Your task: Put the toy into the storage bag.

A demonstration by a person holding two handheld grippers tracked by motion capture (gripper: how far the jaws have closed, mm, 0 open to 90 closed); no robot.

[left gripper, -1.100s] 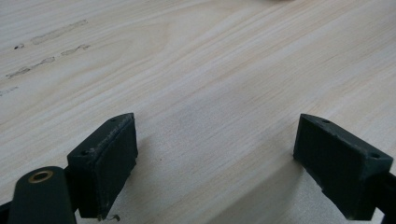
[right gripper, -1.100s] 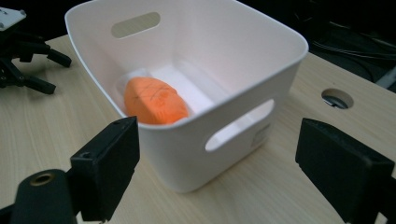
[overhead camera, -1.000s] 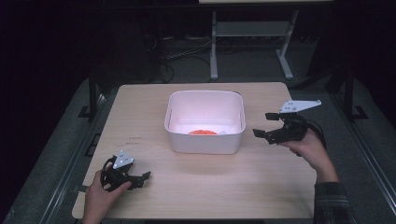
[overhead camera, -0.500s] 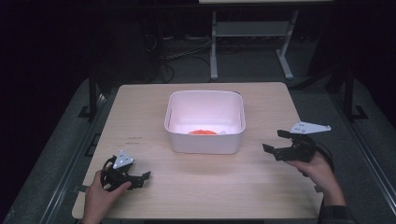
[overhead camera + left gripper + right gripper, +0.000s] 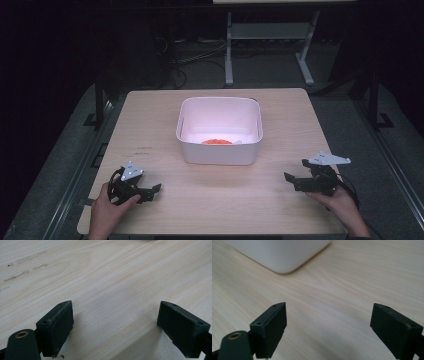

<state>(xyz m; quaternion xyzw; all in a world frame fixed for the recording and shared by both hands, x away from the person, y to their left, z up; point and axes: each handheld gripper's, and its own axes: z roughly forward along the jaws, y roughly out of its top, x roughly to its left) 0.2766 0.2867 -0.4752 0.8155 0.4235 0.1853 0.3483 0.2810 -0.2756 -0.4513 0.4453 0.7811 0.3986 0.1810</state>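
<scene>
My left hand [image 5: 107,212] rests low at the near left corner of the table [image 5: 150,115], and my left gripper [image 5: 150,192] points right along the wood. My right hand [image 5: 340,205] sits at the near right edge, and my right gripper [image 5: 291,180] points left, its grey plate on top.

Both pairs of jaws stand wide apart and hold nothing. In the left gripper view my left gripper [image 5: 113,325] has bare wood between its jaws, with a few faint dark marks farther off. In the right gripper view my right gripper [image 5: 328,326] likewise spans bare wood.

Compared with a second ago, my right hand has pulled back from beside the tub's right wall, toward me and a little to the right, and has come down near the table's near edge. My left hand has stayed where it was.

The tub [image 5: 220,152] stands at the middle of the table, well apart from both grippers and farther from me than either. An orange thing [image 5: 216,141] lies on its floor against the near wall; I cannot tell what it is. In the right gripper view a corner of the tub [image 5: 284,255] shows beyond my jaws, off toward the upper left, clear of them.
</scene>
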